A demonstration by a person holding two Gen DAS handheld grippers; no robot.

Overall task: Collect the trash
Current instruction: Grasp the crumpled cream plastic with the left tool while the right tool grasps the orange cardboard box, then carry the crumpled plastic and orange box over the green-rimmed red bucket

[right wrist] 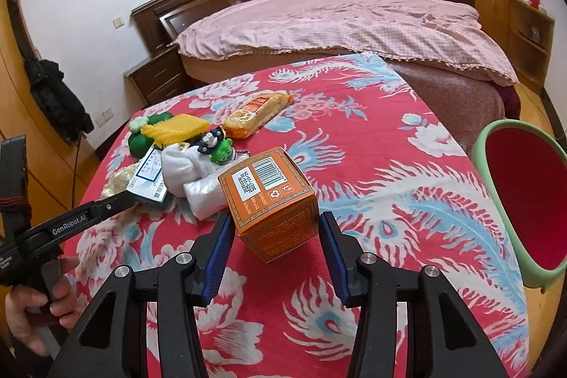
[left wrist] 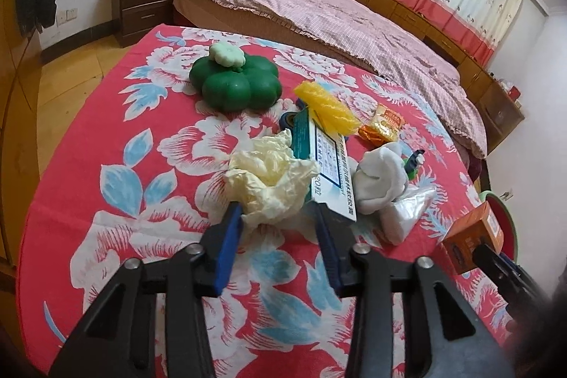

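Gripping the orange cardboard box (right wrist: 271,201), your right gripper (right wrist: 276,225) carries it toward the red-lined green bin (right wrist: 496,193). Your left gripper (left wrist: 280,215) pinches the crumpled cream plastic wrapper (left wrist: 269,179).

"GenRobot.AI" on left claw (right wrist: 141,197)

Your left wrist camera looks down along its fingers (left wrist: 234,222) at the desk (left wrist: 117,236), close over the clutter, facing the far bed (left wrist: 319,9). Your right wrist camera sits to its right, angled likewise. Both share the orange box (right wrist: 273,201), the white bundle (left wrist: 379,176) and the bed.
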